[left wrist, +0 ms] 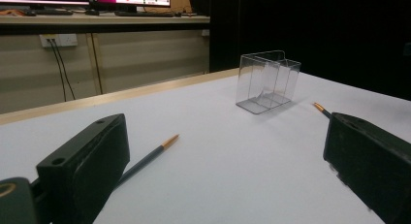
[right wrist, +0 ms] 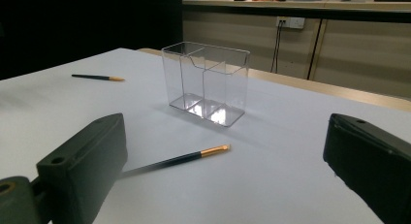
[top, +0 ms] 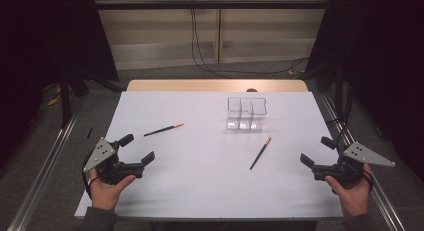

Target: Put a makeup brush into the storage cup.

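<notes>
Left gripper (top: pixel 138 148) and right gripper (top: pixel 316 151) are held just above the near corners of the white table (top: pixel 200 191), one in each hand; both sets of jaws stand wide apart with nothing between them. One dark pencil with an orange end (top: pixel 164 129) lies flat ahead of the left gripper; a second pencil (top: pixel 260 153) lies flat right of centre, nearer the right gripper. A clear divided holder (top: pixel 246 112) stands upright beyond both, apart from either pencil.
</notes>
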`<state>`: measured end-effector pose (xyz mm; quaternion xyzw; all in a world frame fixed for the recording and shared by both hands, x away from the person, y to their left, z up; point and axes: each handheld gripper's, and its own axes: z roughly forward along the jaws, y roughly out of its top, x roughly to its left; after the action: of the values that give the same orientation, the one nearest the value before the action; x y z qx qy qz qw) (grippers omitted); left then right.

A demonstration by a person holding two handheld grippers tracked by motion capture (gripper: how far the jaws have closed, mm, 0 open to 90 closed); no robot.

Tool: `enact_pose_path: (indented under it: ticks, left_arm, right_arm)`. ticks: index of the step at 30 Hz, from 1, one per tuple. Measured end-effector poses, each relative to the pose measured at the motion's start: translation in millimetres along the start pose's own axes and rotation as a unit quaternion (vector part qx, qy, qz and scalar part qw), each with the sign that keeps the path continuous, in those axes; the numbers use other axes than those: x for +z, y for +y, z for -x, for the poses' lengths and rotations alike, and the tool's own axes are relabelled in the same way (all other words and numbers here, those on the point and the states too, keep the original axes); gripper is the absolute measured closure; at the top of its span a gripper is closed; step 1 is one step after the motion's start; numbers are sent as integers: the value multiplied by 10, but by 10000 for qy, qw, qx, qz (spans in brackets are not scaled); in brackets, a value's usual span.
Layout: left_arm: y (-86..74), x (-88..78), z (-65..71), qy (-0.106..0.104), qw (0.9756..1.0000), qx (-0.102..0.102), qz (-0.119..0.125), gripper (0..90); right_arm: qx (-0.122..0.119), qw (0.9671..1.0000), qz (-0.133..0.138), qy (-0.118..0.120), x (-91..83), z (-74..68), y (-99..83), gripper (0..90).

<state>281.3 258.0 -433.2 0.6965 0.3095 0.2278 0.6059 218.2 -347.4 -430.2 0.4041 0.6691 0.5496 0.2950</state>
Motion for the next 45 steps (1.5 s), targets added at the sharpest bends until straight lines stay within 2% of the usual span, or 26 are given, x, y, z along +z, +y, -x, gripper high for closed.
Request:
enact_pose_path:
  ticks: [2,10,11,12,20,21,22,25,27,29,36,37,45]
  left_arm:
    - [-2,13,10,10,10000,-47,7,24]
    - [-5,62,13,-14,10000,21,-52,25]
    - [-4,57,0,-10,9998,119,-134,25]
    - [-5,77,12,-1,10000,-3,-35,25]
    - [-13,106,-17,43,10000,-37,-29,26]
    - [-11,108,-23,89,9999,17,-62,26]
    - [-14,121,-17,60,10000,-59,-33,26]
    - [-12,136,-31,54,10000,-7,-48,27]
    - [-11,150,-30,85,9999,-76,-21,26]
    - [-8,151,-45,75,10000,-9,-47,26]
    - [9,162,-73,97,9999,-42,28,28]
    - [14,172,-79,116,9999,-101,77,29]
    - [27,227,-111,133,9999,-77,55,29]
  right_arm:
    - [-18,10000,-34,-8,-10,2,-1,16]
    - [-7,10000,-48,0,-19,4,-5,16]
    - [-15,10000,-52,-2,-19,5,-5,16]
    - [-20,10000,-58,0,-21,4,-5,16]
    - [-61,10000,-44,4,-19,4,-7,15]
    - [-61,10000,-44,4,-19,4,-7,15]
    - [-62,10000,-39,-1,-19,3,-8,16]
    - [-63,10000,-66,6,-18,-2,-10,15]
    - [-67,10000,-64,10,-18,-3,-9,16]
    - [-70,10000,-57,10,-17,-4,-8,15]
    - [-50,10000,-51,9,-15,-11,-8,15]
    - [-71,10000,-46,14,-15,-10,-8,15]
    - [-74,10000,-52,28,-16,-10,-9,15]
